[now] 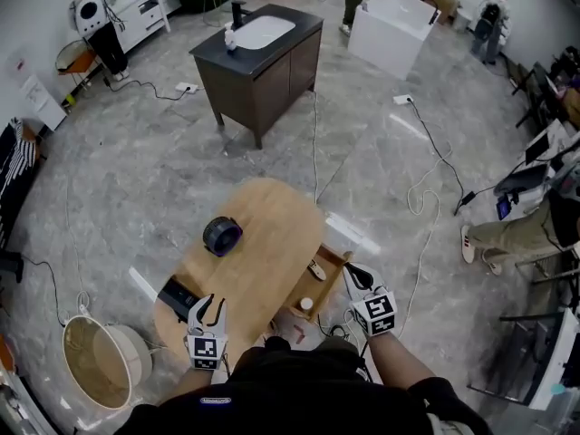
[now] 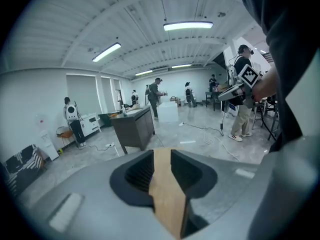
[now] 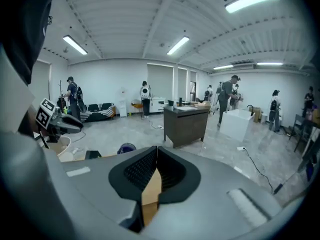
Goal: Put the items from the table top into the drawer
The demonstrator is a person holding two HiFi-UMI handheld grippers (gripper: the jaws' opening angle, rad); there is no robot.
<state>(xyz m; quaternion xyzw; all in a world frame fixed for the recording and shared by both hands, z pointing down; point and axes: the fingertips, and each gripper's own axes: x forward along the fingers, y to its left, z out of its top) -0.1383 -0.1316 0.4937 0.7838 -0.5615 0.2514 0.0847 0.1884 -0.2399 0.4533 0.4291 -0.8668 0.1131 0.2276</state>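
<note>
Since the roll (image 1: 222, 236) looks light and stiff, pinch across its rim. The left gripper (image 1: 208, 304) is spread, the right gripper (image 1: 350, 272) pressed together, empty.

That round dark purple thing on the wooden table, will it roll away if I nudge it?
Probably yes: the round purple thing looks ring-shaped, so on edge it could roll. Its hollow centre suggests it is light. The table looks smooth, so it may slide too.
</note>
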